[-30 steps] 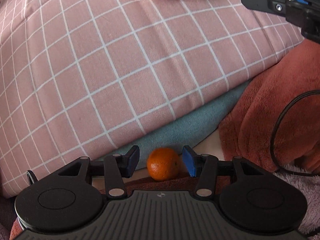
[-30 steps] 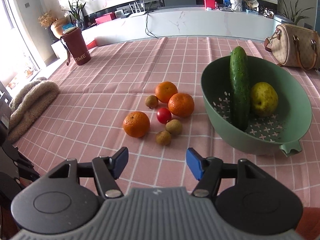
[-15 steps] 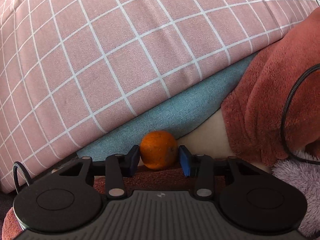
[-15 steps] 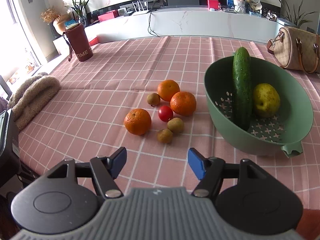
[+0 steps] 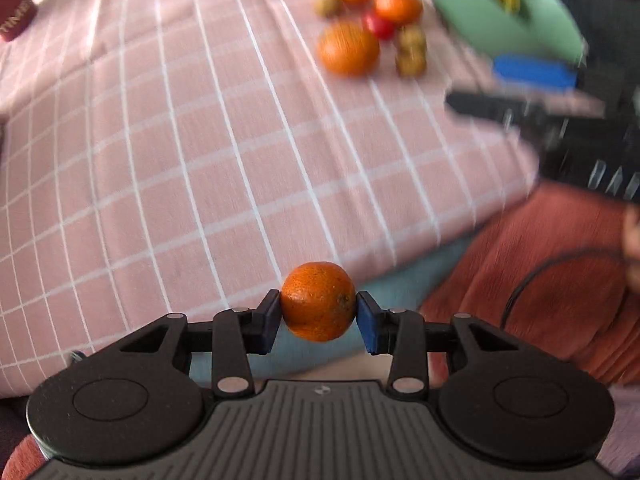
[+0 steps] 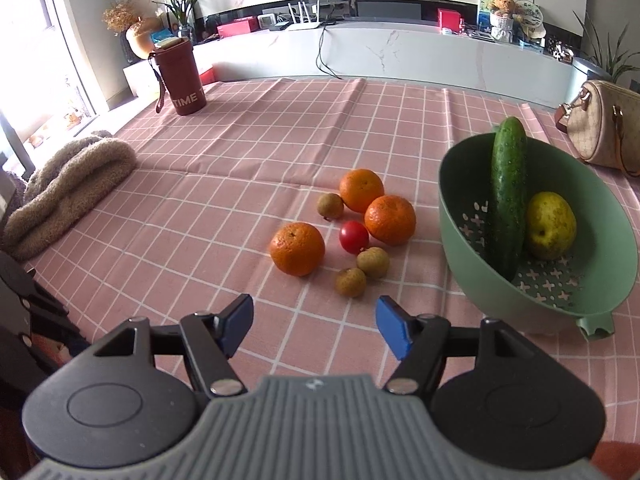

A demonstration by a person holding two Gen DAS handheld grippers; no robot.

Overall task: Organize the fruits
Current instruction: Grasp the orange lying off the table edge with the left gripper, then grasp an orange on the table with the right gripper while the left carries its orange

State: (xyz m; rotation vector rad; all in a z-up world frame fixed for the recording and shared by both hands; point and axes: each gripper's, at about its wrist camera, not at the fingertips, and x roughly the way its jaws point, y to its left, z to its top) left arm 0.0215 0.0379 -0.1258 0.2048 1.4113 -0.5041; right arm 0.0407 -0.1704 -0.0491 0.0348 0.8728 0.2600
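Observation:
My left gripper (image 5: 318,314) holds a small orange (image 5: 318,307) off the near edge of the pink checked tablecloth (image 5: 200,160); its jaws are closing, both blue pads pressed on the fruit. My right gripper (image 6: 315,316) hangs open above the cloth with nothing between its fingers. Beyond it lie three oranges (image 6: 297,248), a cherry tomato (image 6: 354,237) and three small brown fruits (image 6: 350,282). A green colander bowl (image 6: 452,184) to the right holds a cucumber (image 6: 509,196) and a yellow pear (image 6: 551,226).
A dark red cup (image 6: 180,80) stands at the far left of the table and a brown knitted bundle (image 6: 68,192) lies at the left edge. A handbag (image 6: 600,128) sits behind the bowl. Rust-red fleece (image 5: 540,280) and a black cable (image 5: 532,284) lie below the table edge.
The left jaws closed onto the orange and lifted it from the fabric below the table edge. That view tilted up, bringing the fruit pile and bowl into sight. The right gripper barely moved.

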